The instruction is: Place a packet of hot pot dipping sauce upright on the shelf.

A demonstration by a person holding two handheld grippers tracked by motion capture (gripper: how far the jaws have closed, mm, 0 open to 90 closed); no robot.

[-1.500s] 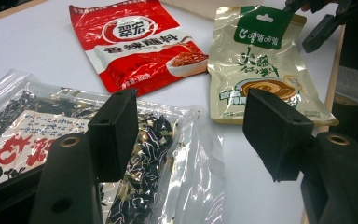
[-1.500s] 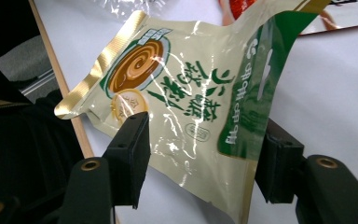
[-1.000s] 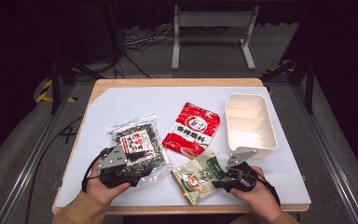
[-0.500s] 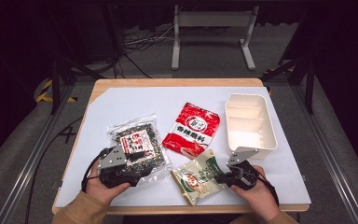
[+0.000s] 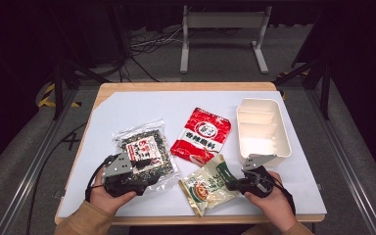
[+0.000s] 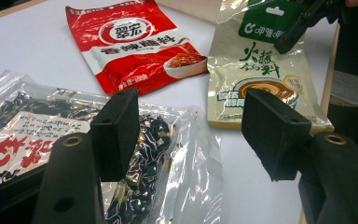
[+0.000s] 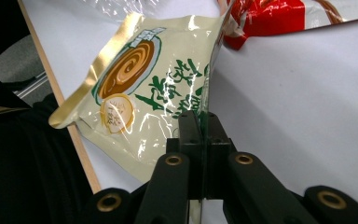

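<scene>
Three packets: the shiny cream-and-green foil sauce packet (image 5: 209, 188) is lying at the near edge of the white worktop (image 5: 142, 110), the flat red foil seasoning packet (image 5: 201, 134) is sitting just behind it, and the clear plastic bag of dark seaweed with a red-and-white label (image 5: 144, 152) is lying off to the left.
One tray: the white plastic tray with compartments (image 5: 262, 128) is waiting at the right, standing empty.
Two grippers: one is working in each hand.
Right gripper (image 7: 204, 123): its jaws have just been closing and are now clamping the edge of the cream-and-green packet; in the right gripper view the packet's side is lifting off the sheet.
Left gripper (image 6: 189, 126): its jaws are standing wide, hovering over the corner of the seaweed bag and gripping nothing.
Step in hand: looks like the sauce packet is being picked up, probably for the tray.
Doing it well: the grip is sitting on a thin seam, so I'd be lifting slowly, keeping the packet hanging straight and clearing the red packet, whose corner is lying close by.
Watch for: slick foil slipping out.
</scene>
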